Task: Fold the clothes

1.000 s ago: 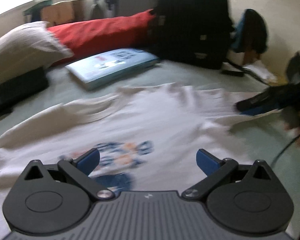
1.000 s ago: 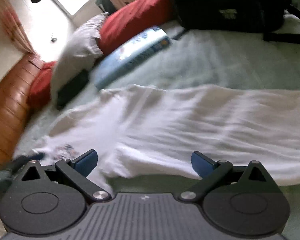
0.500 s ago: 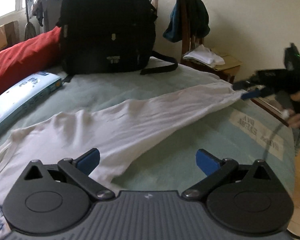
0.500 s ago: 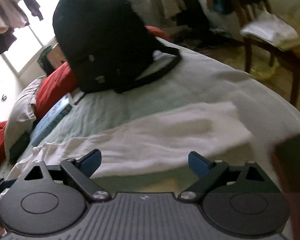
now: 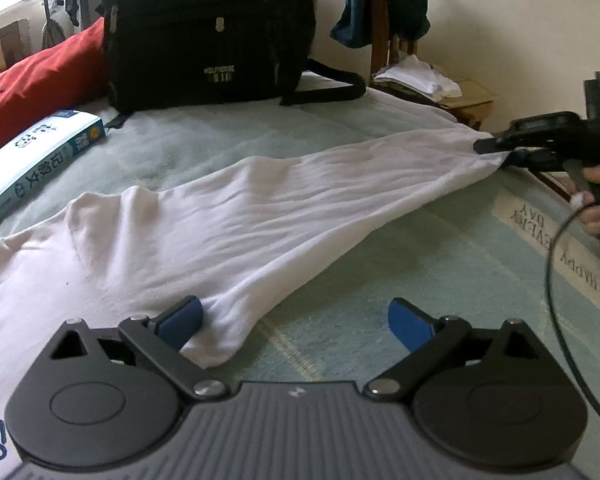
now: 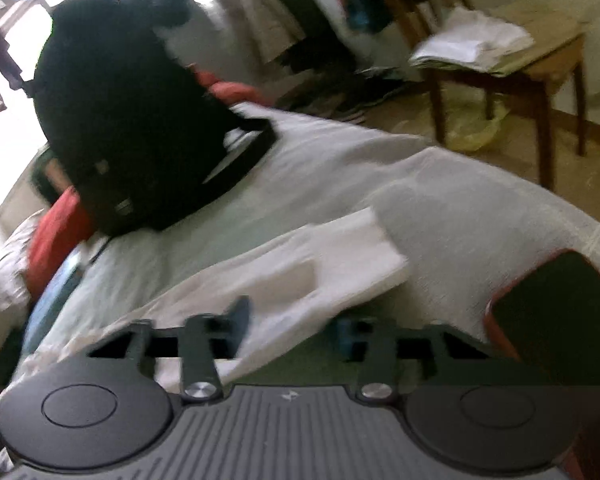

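- left gripper (image 5: 296,320): jaws spread wide, low over the surface, left blue pad (image 5: 182,318) touching white cloth, right pad clear
- right gripper (image 5: 496,148): seen side-on from the left wrist view, jaws drawn in on a cloth corner, fingers of the right hand (image 5: 594,196) wrapped on its handle
- right wrist view motion-blurred, pads partly closed

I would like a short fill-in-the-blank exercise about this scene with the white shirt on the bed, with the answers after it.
1. The white shirt lies on a pale ____ bedcover.
2. The black backpack stands behind the shirt, beside a ____ pillow.
3. The left gripper has its jaws ____, with the shirt's corner between them.
4. The right gripper is at the shirt's far ____.

Answers: green; red; open; corner
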A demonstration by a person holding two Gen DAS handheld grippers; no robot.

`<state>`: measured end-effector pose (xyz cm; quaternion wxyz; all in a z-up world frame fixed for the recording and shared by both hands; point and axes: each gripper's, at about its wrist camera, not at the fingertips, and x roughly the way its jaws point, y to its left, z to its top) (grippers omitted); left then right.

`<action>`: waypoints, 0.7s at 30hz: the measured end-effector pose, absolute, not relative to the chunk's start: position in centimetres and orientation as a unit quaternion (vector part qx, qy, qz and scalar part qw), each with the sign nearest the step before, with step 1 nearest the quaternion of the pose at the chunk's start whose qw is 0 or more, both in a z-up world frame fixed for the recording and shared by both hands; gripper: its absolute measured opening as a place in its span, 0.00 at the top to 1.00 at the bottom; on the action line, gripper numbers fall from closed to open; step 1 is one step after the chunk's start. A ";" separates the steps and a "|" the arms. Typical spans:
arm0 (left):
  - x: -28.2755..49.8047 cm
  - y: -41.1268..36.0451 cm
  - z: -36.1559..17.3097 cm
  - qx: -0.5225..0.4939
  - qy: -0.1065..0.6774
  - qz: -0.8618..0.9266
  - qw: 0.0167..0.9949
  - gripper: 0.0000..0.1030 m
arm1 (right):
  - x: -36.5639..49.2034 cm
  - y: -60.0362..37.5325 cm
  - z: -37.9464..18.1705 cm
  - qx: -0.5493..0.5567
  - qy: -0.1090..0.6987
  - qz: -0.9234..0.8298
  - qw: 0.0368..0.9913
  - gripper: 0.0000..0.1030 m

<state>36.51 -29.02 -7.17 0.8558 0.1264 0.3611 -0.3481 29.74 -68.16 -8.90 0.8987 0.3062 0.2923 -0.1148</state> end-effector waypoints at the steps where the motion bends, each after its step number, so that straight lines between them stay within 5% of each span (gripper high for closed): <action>1: 36.4 -29.0 -7.1 0.126 0.360 -0.352 0.855 0.05 | 29.8 -68.2 -8.9 0.301 0.287 -0.122 0.901 0.87; 9: 36.2 -29.6 -7.0 0.118 0.387 -0.397 0.824 0.05 | 29.4 -68.0 -7.1 0.242 0.279 -0.164 0.915 0.86; 18: 36.6 -29.4 -6.0 0.097 0.388 -0.422 0.814 0.05 | 29.1 -63.8 -3.8 0.151 0.272 -0.161 0.937 0.46; 21: 37.1 -29.6 -6.1 0.087 0.393 -0.425 0.811 0.05 | 30.0 -60.7 -3.5 0.159 0.289 -0.065 0.942 0.45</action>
